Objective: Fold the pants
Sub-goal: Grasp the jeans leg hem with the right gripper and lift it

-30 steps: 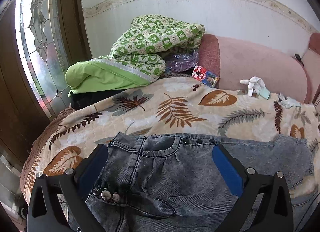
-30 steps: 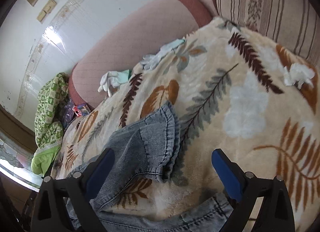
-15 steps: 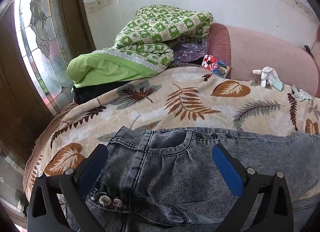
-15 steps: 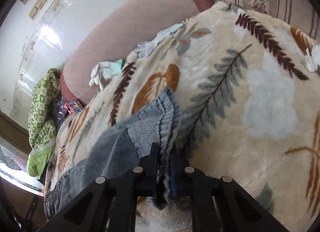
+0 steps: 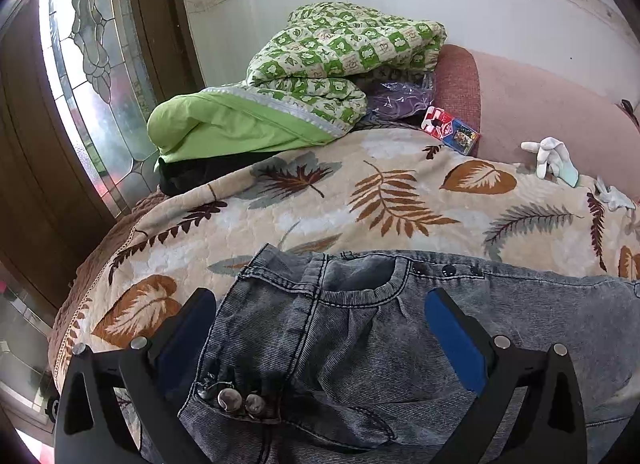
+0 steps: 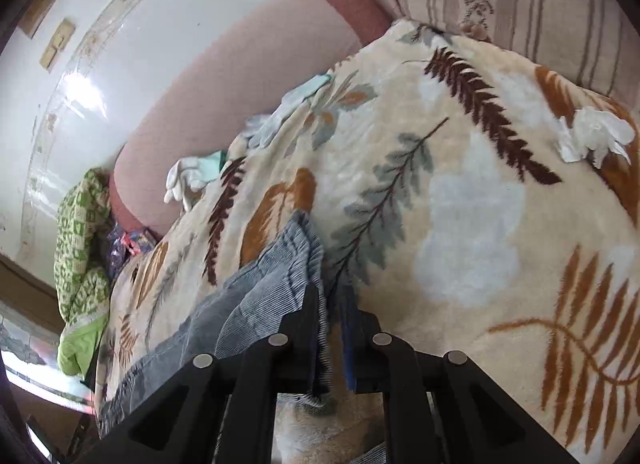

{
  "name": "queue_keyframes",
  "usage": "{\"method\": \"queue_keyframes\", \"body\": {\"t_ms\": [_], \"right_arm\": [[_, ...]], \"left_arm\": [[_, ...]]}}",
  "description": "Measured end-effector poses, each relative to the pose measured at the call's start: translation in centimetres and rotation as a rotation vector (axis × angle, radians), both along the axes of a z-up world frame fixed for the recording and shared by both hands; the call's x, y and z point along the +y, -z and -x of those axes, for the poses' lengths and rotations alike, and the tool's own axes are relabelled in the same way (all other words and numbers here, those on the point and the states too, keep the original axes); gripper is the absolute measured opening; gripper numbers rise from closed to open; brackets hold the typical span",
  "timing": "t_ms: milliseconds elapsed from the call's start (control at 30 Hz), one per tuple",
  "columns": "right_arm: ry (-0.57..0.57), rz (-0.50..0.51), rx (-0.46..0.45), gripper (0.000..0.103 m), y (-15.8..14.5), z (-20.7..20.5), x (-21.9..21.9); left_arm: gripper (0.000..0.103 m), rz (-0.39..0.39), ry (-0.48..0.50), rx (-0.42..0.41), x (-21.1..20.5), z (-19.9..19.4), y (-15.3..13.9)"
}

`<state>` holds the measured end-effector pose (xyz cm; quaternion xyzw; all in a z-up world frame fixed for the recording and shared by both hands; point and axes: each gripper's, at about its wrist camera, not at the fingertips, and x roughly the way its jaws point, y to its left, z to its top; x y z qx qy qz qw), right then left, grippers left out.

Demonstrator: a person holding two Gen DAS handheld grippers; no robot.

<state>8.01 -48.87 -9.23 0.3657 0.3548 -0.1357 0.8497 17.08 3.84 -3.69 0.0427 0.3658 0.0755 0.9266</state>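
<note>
Pants (image 5: 360, 328) on leaf blanket (image 5: 320, 200); left claw (image 5: 320, 324) spread, right claw (image 6: 332, 304) pinching hem.

Pants (image 5: 360, 344): grey acid-wash denim, spread flat across the near side of the bed. Waistband with metal buttons at left, legs run right. One leg's ribbed hem (image 6: 308, 264) is lifted off the bed, pinched.

Pants (image 5: 360, 328) faded ribbed denim; blanket (image 5: 340, 200) plush, matt.
</note>
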Motion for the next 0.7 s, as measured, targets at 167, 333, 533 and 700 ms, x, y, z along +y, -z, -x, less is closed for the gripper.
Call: {"method": "queue_keyframes", "body": {"t_ms": [167, 333, 533, 700], "right_arm": [[-0.011, -0.004, -0.058, 0.013, -0.5, 0.4, 1.1], [0.026, 0.214, -0.363, 0.026, -5.9, 4.7, 3.5], [0.054, 0.118, -0.309, 0.102, -3.9, 3.8, 2.3], [-0.063, 0.000, -0.108, 0.096, -0.4, 0.8, 2.0]], "left_arm": [[0.103, -0.005, 0.023, -0.016, -0.4, 0.3, -0.1], [0.103, -0.015, 0.030, -0.051, -0.7, 0.8, -0.6], [0.103, -0.020, 0.038, -0.060, -0.5, 0.8, -0.8], [0.103, 0.043, 0.037, -0.011, 1.7, -0.9, -0.8]]}}
